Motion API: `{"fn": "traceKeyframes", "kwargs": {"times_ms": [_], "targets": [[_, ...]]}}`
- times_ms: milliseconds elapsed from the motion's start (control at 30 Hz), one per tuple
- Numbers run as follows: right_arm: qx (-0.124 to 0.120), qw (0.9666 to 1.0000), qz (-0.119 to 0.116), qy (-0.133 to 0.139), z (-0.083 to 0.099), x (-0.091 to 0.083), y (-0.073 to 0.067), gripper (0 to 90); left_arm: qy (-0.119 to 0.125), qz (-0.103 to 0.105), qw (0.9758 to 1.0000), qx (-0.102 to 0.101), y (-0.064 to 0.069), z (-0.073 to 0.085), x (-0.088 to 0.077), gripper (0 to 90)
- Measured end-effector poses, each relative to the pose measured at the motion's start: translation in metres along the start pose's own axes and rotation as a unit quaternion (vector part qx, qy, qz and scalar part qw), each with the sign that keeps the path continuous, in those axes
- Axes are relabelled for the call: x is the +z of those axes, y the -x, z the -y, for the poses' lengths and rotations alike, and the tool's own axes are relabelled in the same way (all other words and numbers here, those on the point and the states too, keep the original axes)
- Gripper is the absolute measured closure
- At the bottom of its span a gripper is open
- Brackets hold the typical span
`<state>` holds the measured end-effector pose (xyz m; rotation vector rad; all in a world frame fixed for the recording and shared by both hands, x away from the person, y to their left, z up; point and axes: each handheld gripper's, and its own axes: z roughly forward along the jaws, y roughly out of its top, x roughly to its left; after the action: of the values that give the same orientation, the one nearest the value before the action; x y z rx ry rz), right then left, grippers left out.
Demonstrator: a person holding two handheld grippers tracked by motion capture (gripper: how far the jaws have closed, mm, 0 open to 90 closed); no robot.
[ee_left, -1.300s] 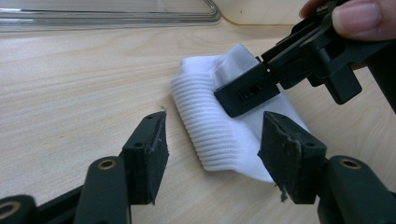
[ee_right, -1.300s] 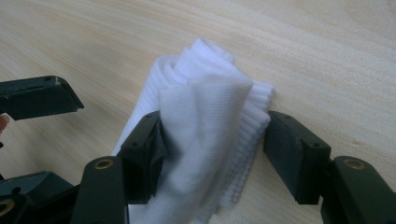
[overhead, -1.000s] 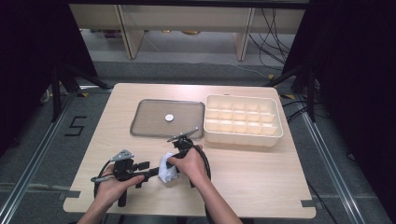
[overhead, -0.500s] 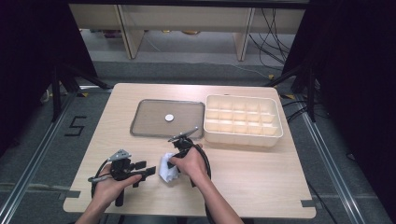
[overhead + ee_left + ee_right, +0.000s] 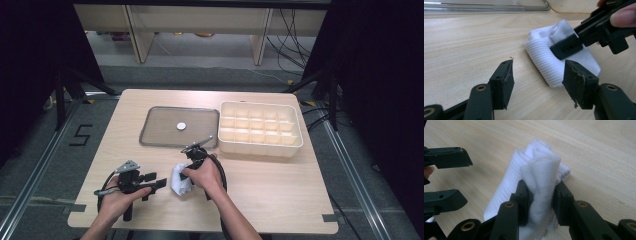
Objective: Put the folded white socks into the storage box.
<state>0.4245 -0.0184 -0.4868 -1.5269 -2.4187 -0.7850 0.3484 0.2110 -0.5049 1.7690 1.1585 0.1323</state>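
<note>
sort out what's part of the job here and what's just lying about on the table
In the job:
- folded white ribbed cloth
- right gripper, jaws just closing, pinching a fold of it
- left gripper, open beside it

Lying about:
- flat clear plastic lid
- small white disc on that lid
- cream compartment tray

This looks like a lab set up for recording, not a home. A plain wooden bench point(image 5: 280, 200) stands alone on a grey floor, flanked by black curtains point(image 5: 380, 75) and dark stand legs point(image 5: 70, 85). A taped number five point(image 5: 80, 135) marks the floor, tape strips point(image 5: 332, 218) sit at the bench corners, and loose cables point(image 5: 290, 30) trail under pale shelving point(image 5: 200, 20) behind
</note>
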Motion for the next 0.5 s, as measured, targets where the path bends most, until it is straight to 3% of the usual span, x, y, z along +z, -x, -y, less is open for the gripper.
{"fn": "traceKeyframes", "kwargs": {"times_ms": [67, 200, 233, 300, 333, 400, 500], "targets": [[-0.017, 0.9997, 0.006, 0.015, 0.000, -0.002, 0.001, 69.7, 0.001, -0.003, 1.0000, -0.001, 0.000, 0.000, -0.001, 40.6], [0.004, 0.9994, 0.016, 0.030, 0.001, -0.007, 0.001, 69.6, 0.001, -0.002, 1.0000, 0.000, -0.001, 0.000, 0.000, 40.6], [-0.009, 0.9991, 0.018, 0.038, 0.001, -0.007, 0.003, 69.6, 0.001, -0.003, 1.0000, 0.000, -0.001, 0.000, 0.000, 40.6], [-0.011, 0.9992, 0.014, 0.037, 0.001, -0.011, 0.004, 69.6, 0.000, -0.004, 1.0000, -0.003, -0.001, 0.000, 0.000, 40.4], [0.003, 0.9992, 0.016, 0.036, 0.002, -0.013, 0.003, 69.6, 0.001, -0.004, 1.0000, 0.000, -0.001, 0.000, 0.000, 40.4], [0.000, 0.9992, 0.008, 0.040, 0.002, -0.016, 0.004, 69.6, 0.000, -0.003, 1.0000, 0.001, -0.001, 0.000, 0.000, 40.4], [-0.007, 0.9986, 0.017, 0.050, 0.001, -0.021, 0.005, 69.6, -0.002, -0.003, 1.0000, 0.002, -0.001, 0.001, 0.000, 40.3]]}}
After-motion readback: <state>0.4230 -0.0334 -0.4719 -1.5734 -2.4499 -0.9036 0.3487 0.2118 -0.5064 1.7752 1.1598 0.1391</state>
